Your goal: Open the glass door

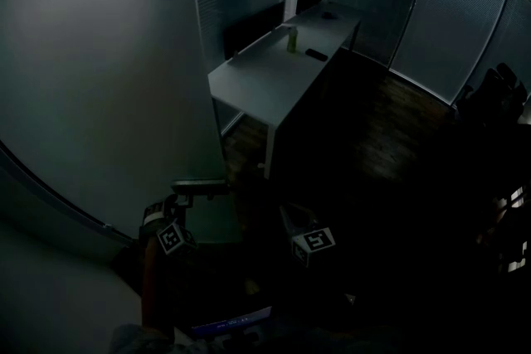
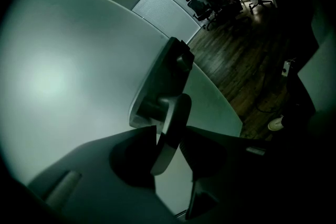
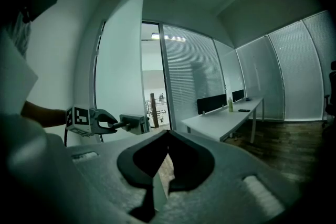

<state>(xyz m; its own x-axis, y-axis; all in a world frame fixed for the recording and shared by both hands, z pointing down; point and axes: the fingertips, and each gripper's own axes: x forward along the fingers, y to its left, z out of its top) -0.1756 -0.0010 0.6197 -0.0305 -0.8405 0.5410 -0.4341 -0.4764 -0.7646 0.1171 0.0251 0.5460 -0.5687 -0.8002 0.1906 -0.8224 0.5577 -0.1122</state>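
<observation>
The frosted glass door (image 1: 99, 79) fills the left of the head view and stands swung open in the right gripper view (image 3: 121, 71). Its lever handle (image 1: 199, 188) sits on a metal lock plate (image 2: 163, 76). My left gripper (image 1: 184, 196) is shut on the handle (image 2: 170, 128), with the lever pinched between both jaws. The right gripper view shows this grip from the side, the left gripper (image 3: 116, 124) holding the handle (image 3: 134, 123). My right gripper (image 3: 168, 132) hangs in the air beside the door's edge, shut, with nothing between its tips; in the head view it (image 1: 292, 218) is right of the handle.
A long white desk (image 1: 274, 66) stands behind the door with a green bottle (image 1: 292, 39) and a dark phone (image 1: 316, 55) on it. Blind-covered glass walls (image 1: 465, 21) enclose the room. Office chairs (image 1: 498, 87) stand at the right on the dark wooden floor (image 1: 382, 128).
</observation>
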